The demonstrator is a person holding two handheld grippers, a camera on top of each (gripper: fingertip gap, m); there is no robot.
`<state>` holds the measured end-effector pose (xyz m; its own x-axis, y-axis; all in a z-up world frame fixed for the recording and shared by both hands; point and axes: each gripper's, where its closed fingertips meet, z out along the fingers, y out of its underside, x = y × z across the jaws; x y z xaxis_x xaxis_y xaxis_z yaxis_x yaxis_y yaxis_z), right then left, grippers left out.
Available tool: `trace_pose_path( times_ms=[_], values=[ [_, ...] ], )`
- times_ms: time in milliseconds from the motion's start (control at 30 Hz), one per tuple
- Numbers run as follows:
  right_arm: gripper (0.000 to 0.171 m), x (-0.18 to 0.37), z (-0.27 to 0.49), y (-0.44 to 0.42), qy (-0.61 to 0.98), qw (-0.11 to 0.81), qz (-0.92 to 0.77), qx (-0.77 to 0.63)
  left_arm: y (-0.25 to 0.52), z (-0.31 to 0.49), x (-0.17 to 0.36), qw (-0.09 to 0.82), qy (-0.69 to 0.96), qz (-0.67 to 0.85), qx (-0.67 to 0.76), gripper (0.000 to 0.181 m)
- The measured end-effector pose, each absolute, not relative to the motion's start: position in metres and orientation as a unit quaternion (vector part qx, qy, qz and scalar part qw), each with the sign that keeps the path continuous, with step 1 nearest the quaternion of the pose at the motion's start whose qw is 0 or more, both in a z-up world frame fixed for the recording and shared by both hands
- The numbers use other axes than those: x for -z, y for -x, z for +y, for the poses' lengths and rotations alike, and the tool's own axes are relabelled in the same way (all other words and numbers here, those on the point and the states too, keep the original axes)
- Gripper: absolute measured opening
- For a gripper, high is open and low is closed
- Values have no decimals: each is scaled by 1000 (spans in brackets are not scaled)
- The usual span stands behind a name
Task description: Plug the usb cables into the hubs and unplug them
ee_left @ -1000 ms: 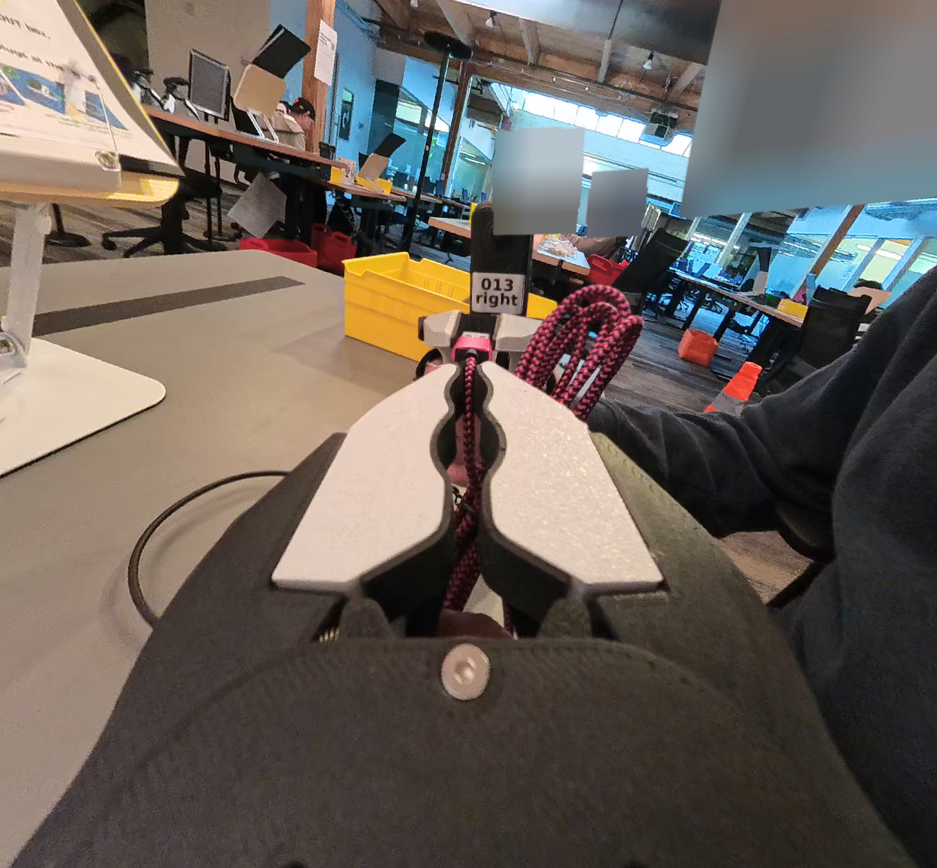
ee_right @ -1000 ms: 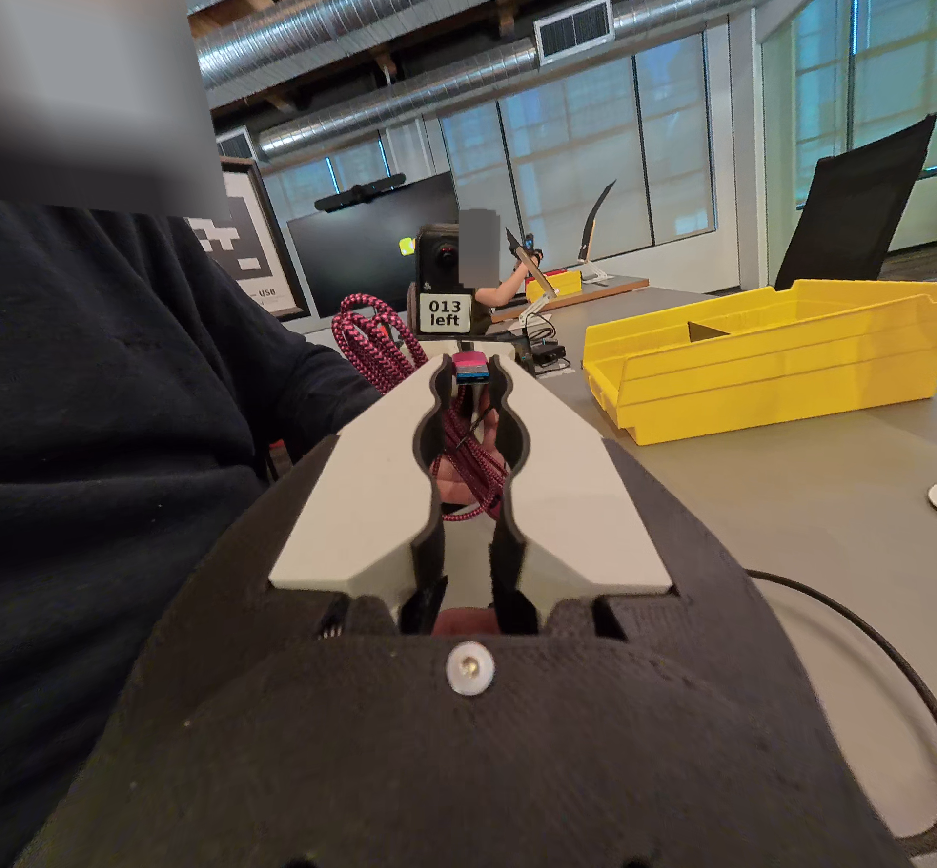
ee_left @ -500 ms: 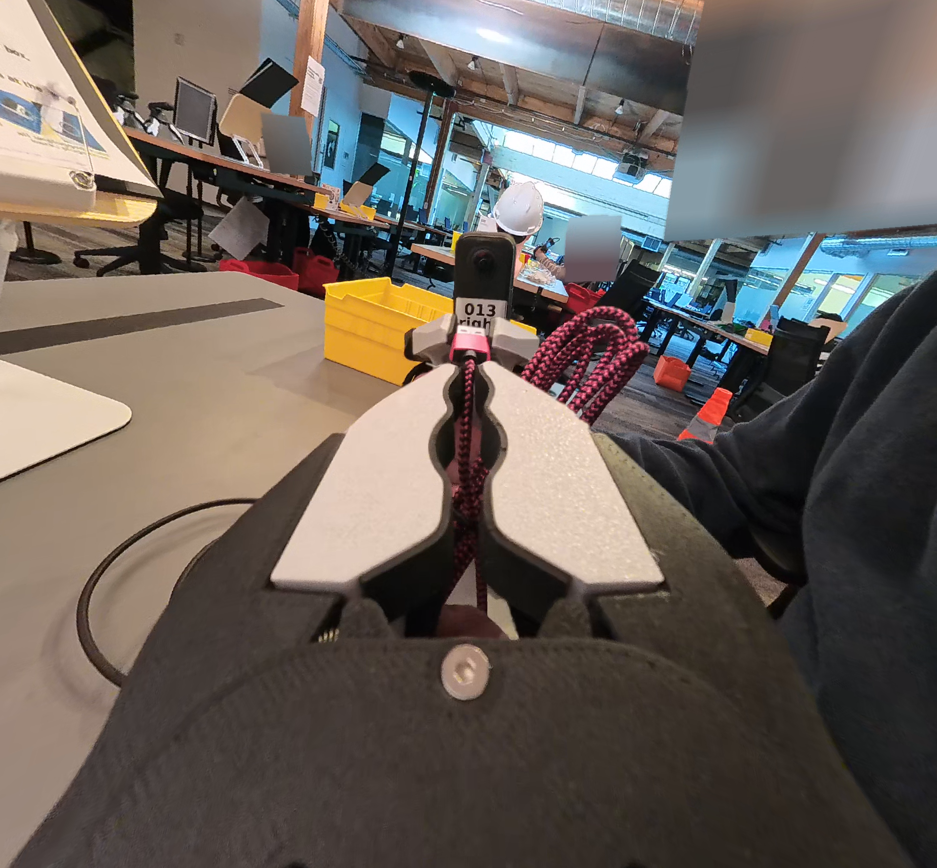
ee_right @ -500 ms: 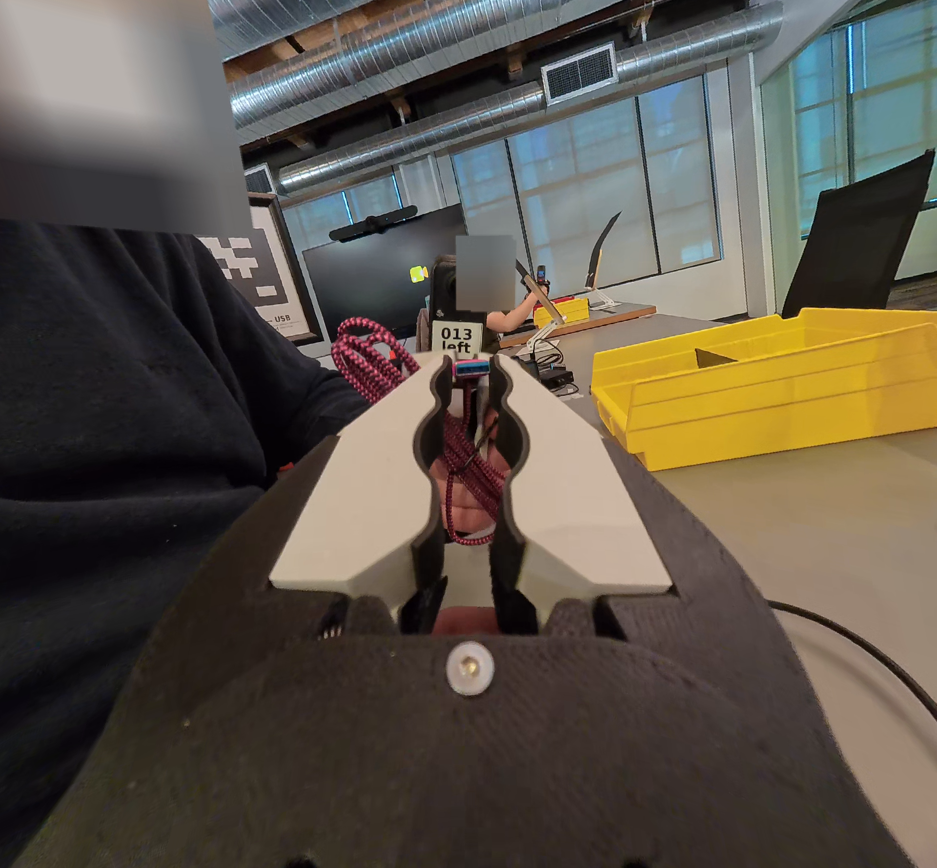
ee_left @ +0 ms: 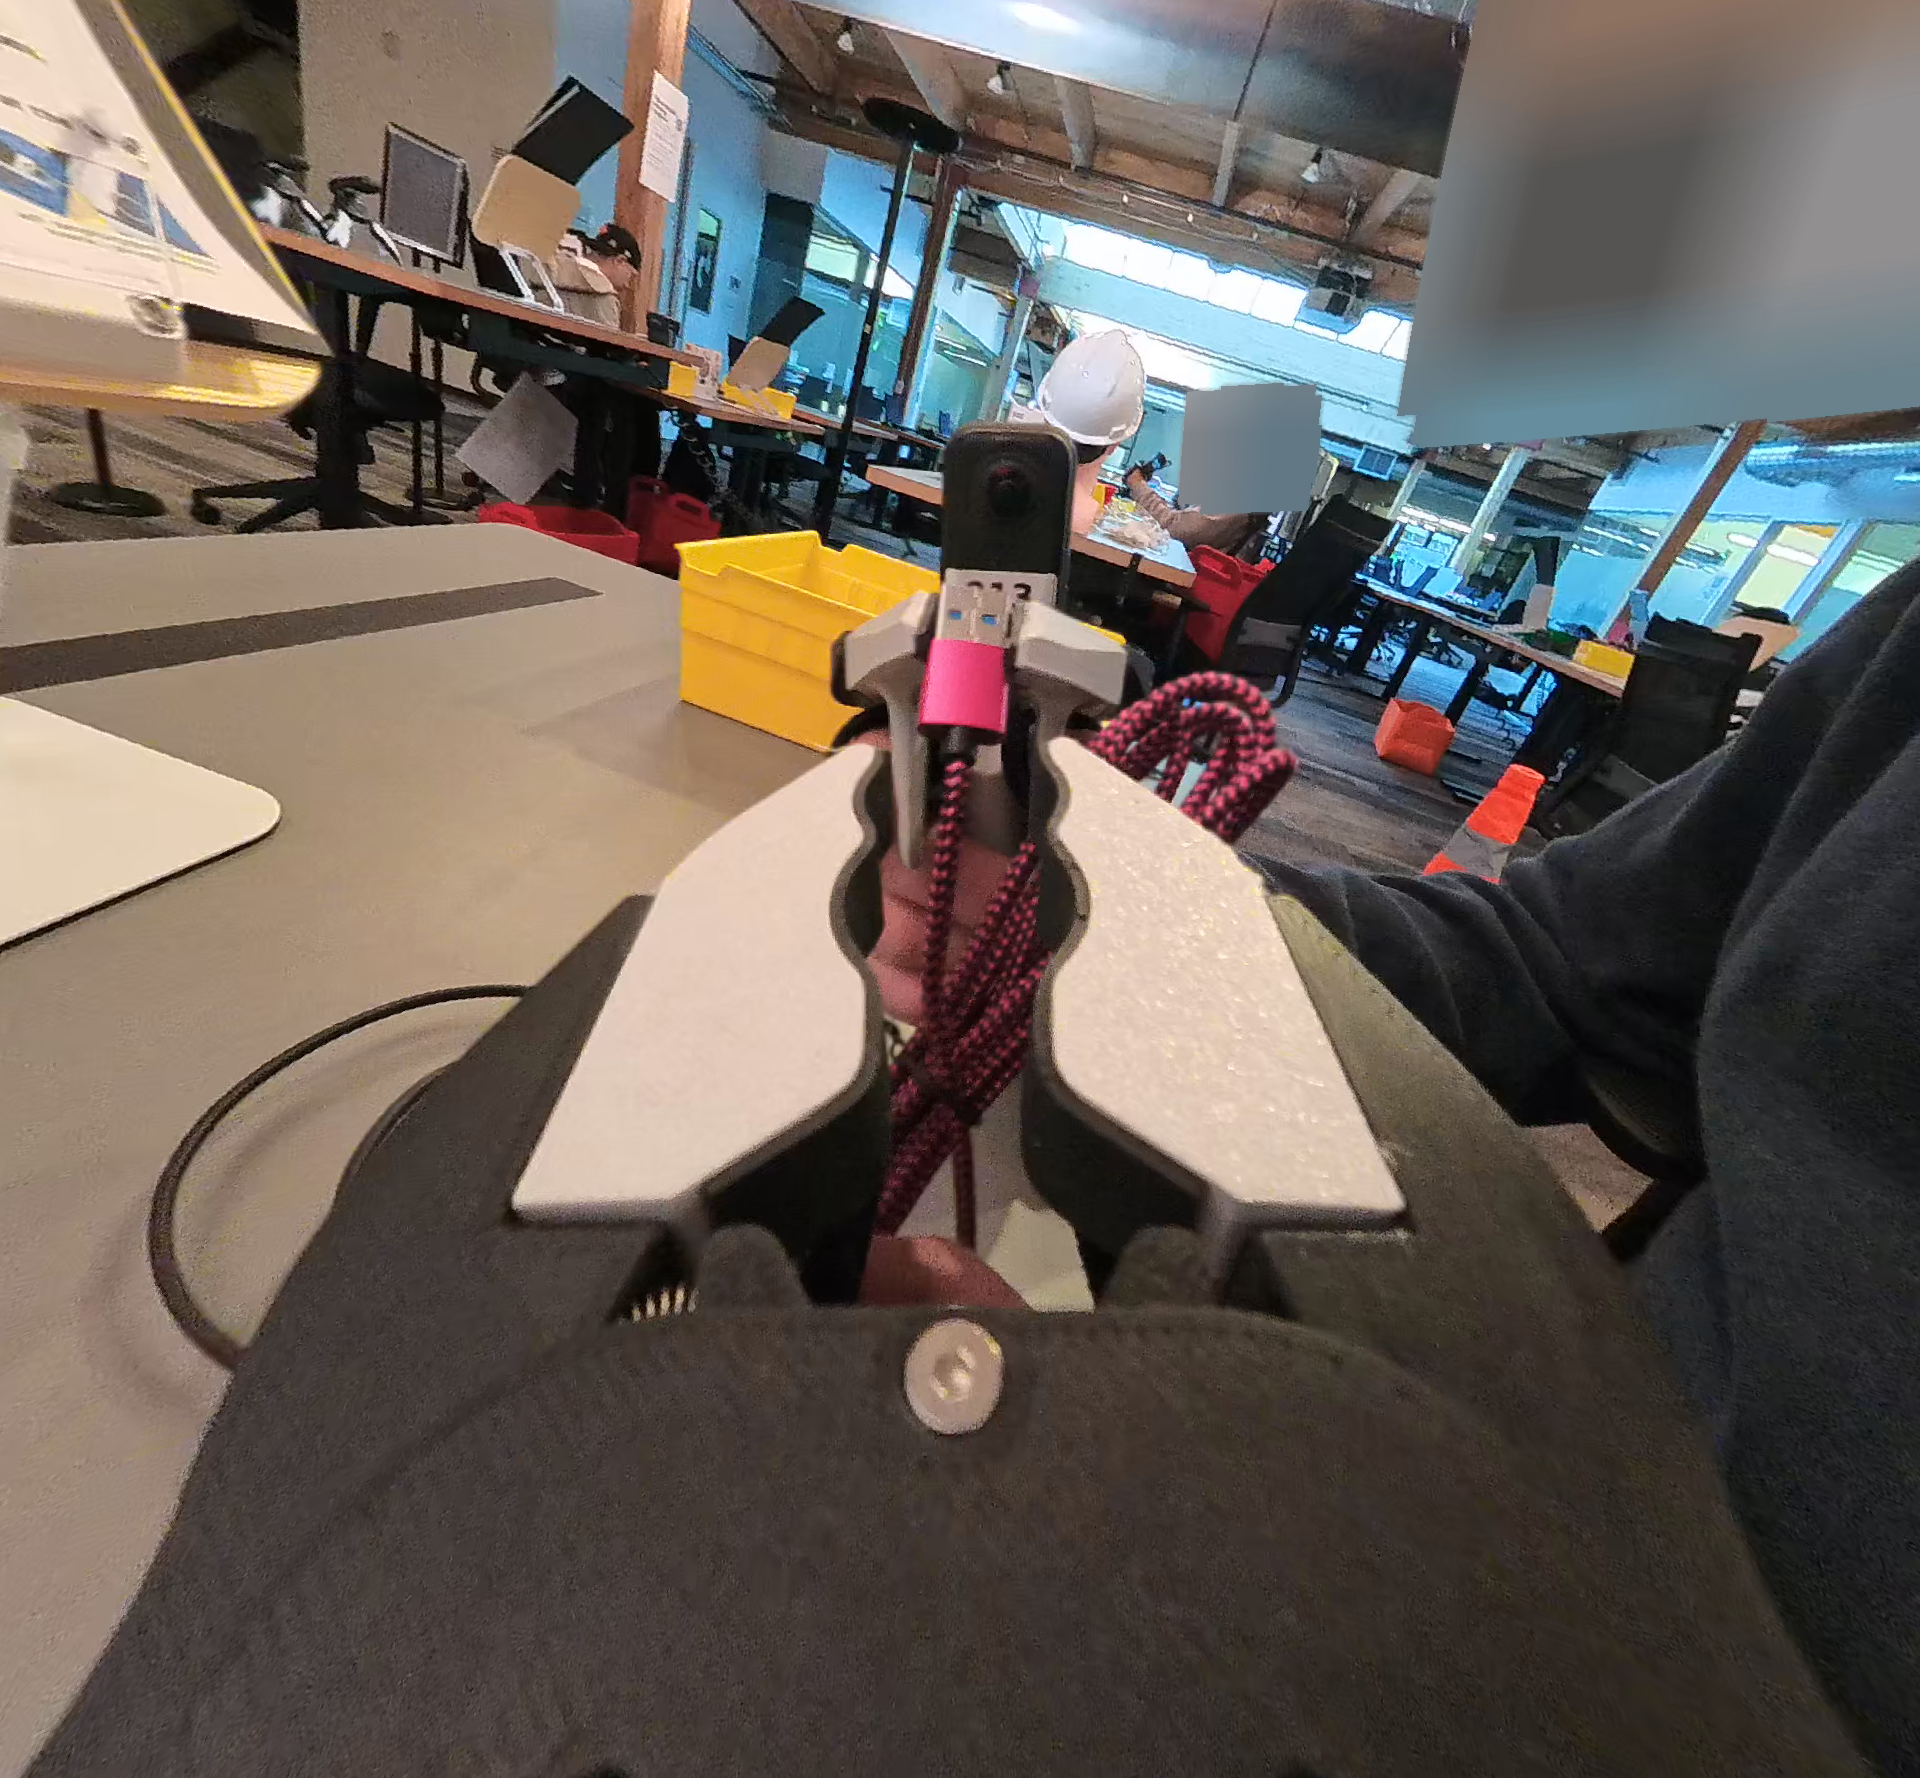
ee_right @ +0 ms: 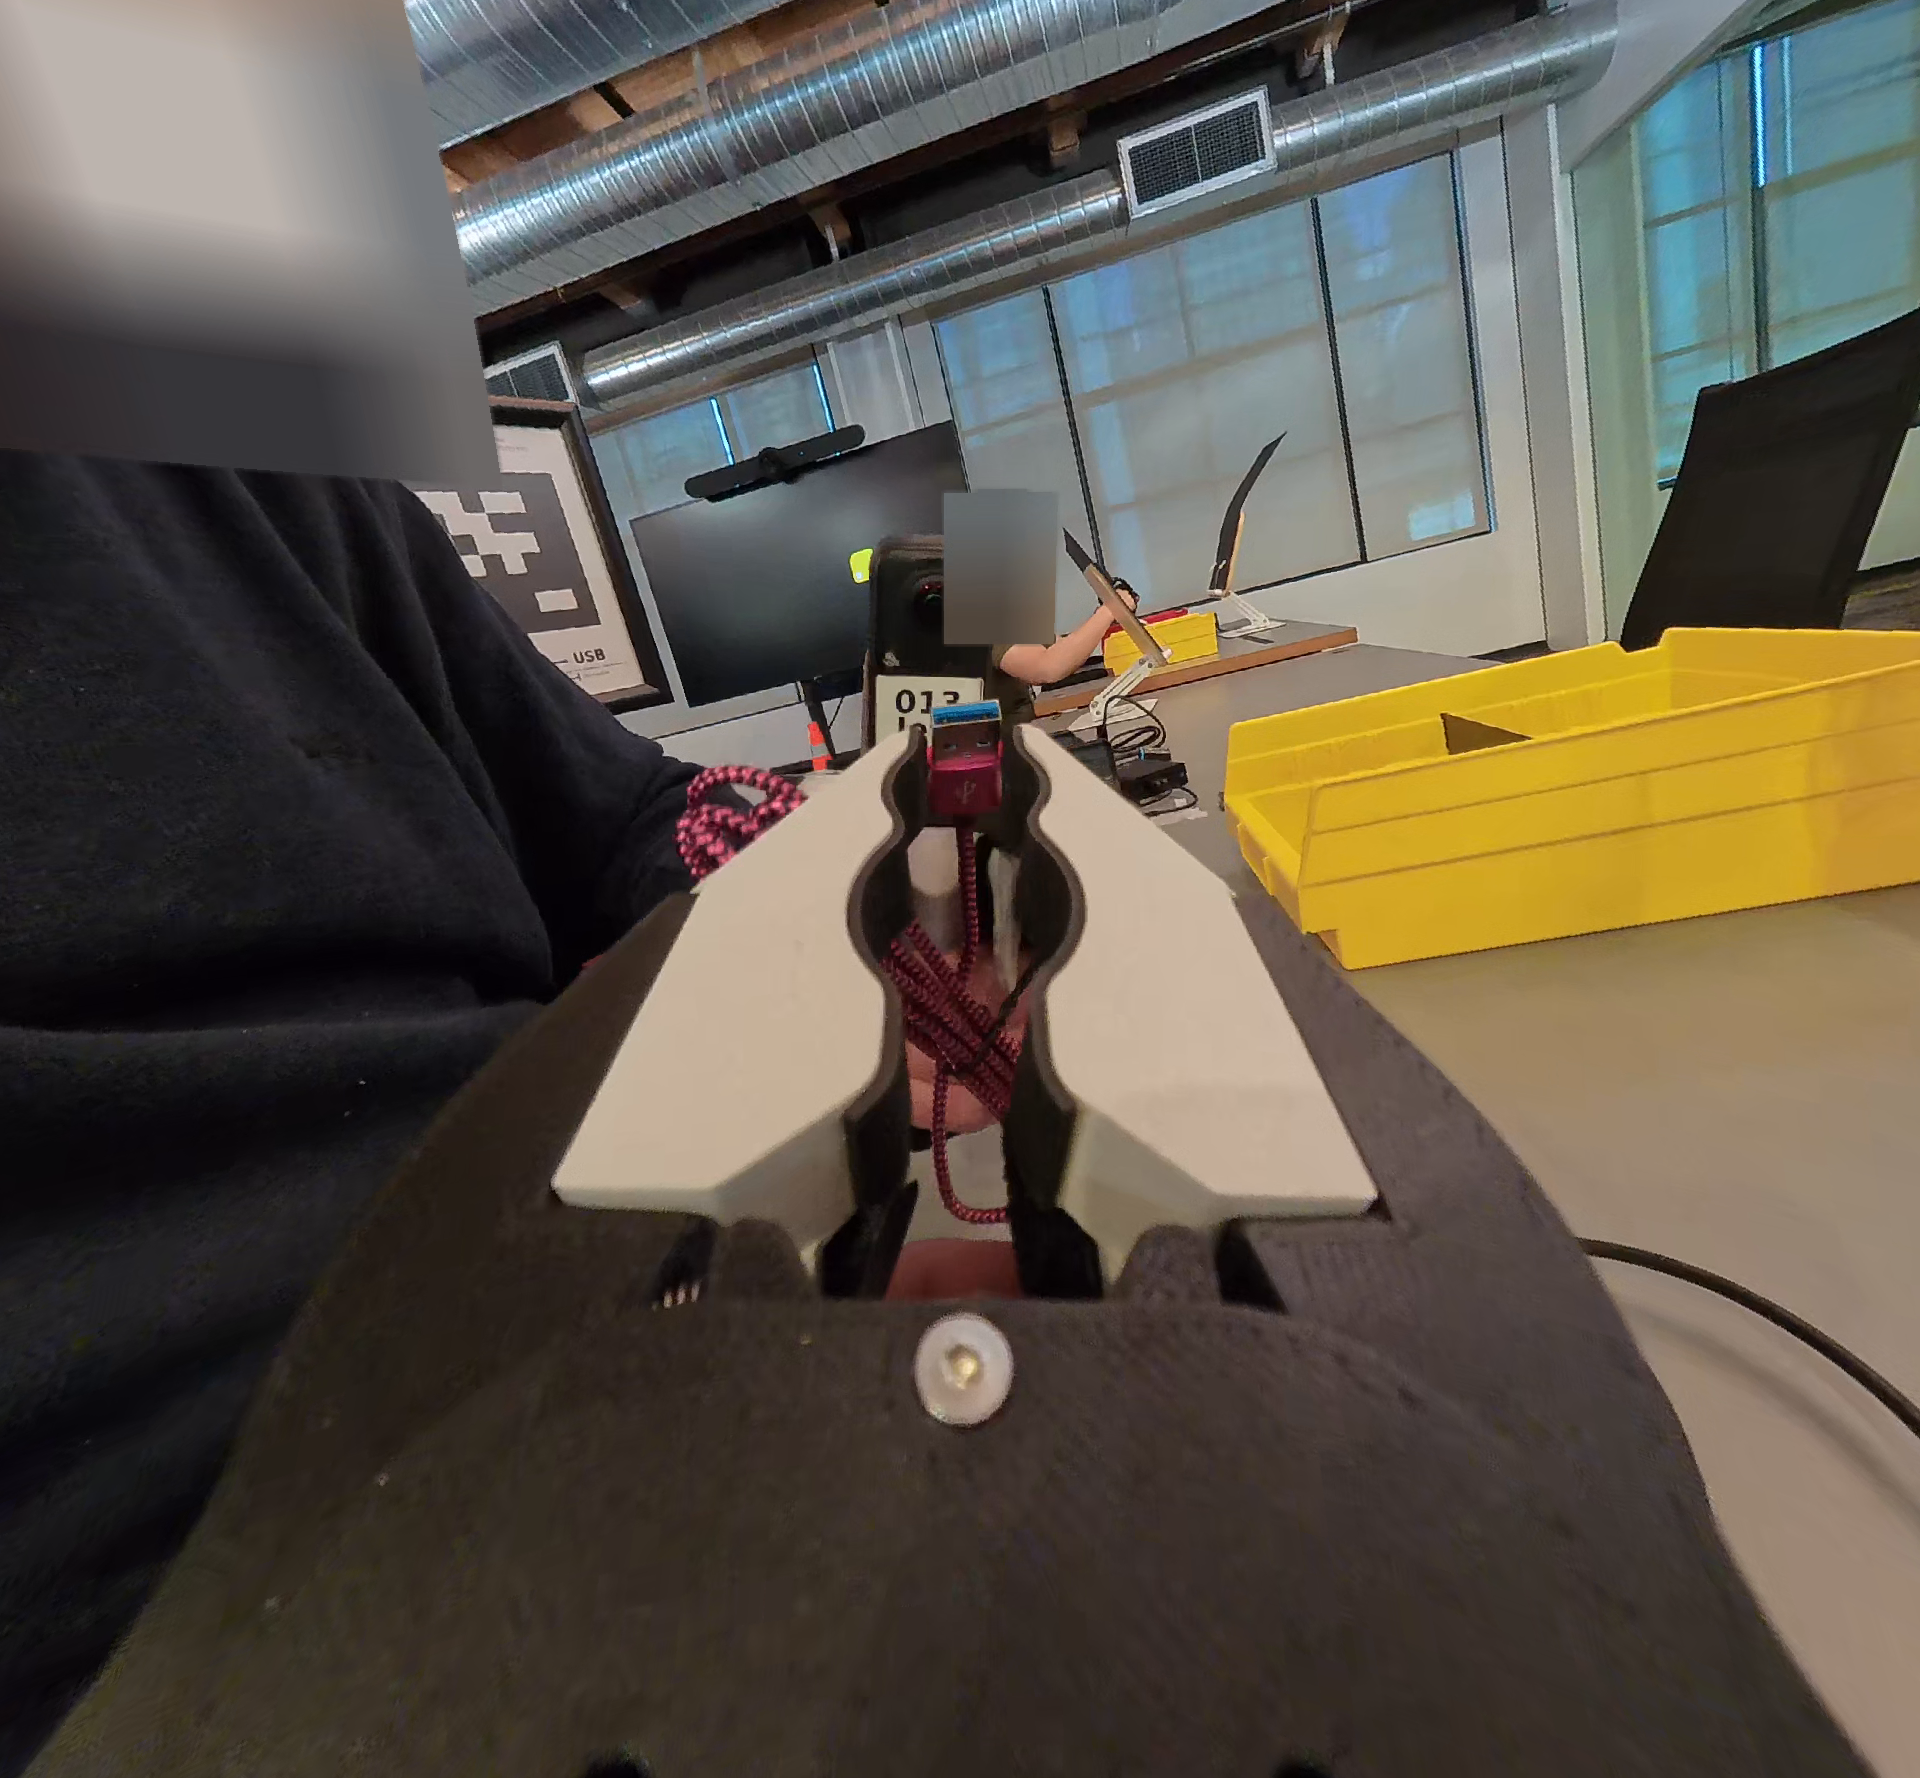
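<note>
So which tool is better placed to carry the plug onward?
Right. The right tool is shut on the pink plug, its metal end clear of the tips. The left tool is open, with the cable only hanging loose between its fingers.

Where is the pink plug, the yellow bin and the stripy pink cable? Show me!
pink plug [ee_left: 962, 695]: left wrist view, on its pink shell.
yellow bin [ee_right: 1579, 824]: right wrist view, on its front wall.
stripy pink cable [ee_left: 1195, 726]: left wrist view, on the looped bundle.
</note>
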<state>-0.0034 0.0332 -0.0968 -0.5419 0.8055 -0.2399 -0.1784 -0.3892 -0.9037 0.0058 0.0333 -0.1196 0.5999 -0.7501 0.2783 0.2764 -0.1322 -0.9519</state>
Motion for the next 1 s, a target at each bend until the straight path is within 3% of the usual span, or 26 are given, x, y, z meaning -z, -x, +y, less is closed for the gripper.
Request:
trace_pose_path(
  times_ms=[67,267,700,1000],
  values=[
    [12,98,33,4,353,326,-449,-754,-9,34,121,629,642,195,394,11],
    [14,108,39,5,383,338,-488,-707,-7,38,131,586,691,233,353,5],
    [24,138,31,9,404,329,-703,-485,4,30,162,413,790,412,186,4],
    [13,152,24,10,390,292,-776,-402,6,29,176,369,801,449,145,4]
  ],
)
